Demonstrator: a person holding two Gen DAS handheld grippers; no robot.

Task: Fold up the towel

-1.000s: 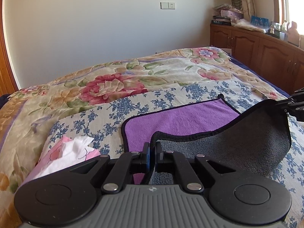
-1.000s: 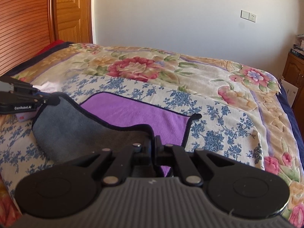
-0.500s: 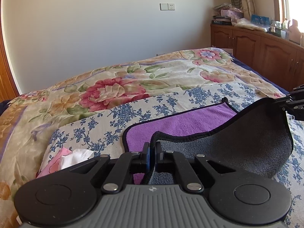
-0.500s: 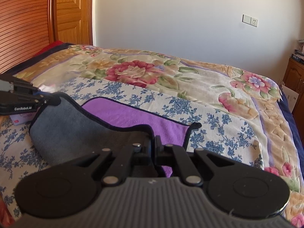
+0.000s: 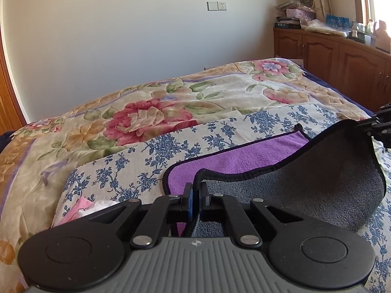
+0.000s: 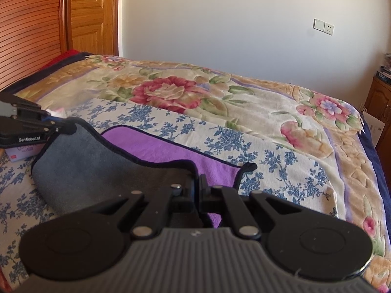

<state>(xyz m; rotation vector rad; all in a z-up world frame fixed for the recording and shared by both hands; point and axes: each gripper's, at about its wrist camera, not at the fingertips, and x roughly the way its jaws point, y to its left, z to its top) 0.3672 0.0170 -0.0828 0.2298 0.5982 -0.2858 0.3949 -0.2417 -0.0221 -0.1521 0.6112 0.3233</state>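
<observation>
While the near edge of the two-sided microfibre towel (image 5: 256, 156), purple on one face and grey on the other with dark piping, is being held up off the bed, both tools are being kept clenched on it. The left gripper (image 5: 194, 195) is being shown clamped on the near-left corner, and the right gripper (image 6: 196, 188) is being shown clamped on the near-right corner.

The rest of the towel is being left flat on the blue-flowered white cloth (image 5: 151, 151), which is spread over the floral quilted bedspread (image 5: 146, 117). The lifted grey underside is being draped in a sagging curve between the two tools.

The relation that matters is being read as this: the free far edge is lying ahead of both grippers, away across the bed, and the towel's long axis is being run side to side between them. Neither gripper is being judged nearer; the corners look about level, so the carry-over would seemingly be made by both together.

In the left wrist view, the far-right corner loop and a pink and white tissue pack (image 5: 80, 210) by the left side are being shown, along with a wooden cabinet (image 5: 342, 68). In the right wrist view, the wooden door (image 6: 92, 14) is being shown instead, and the left tool's lettered body is being seen from the side.
</observation>
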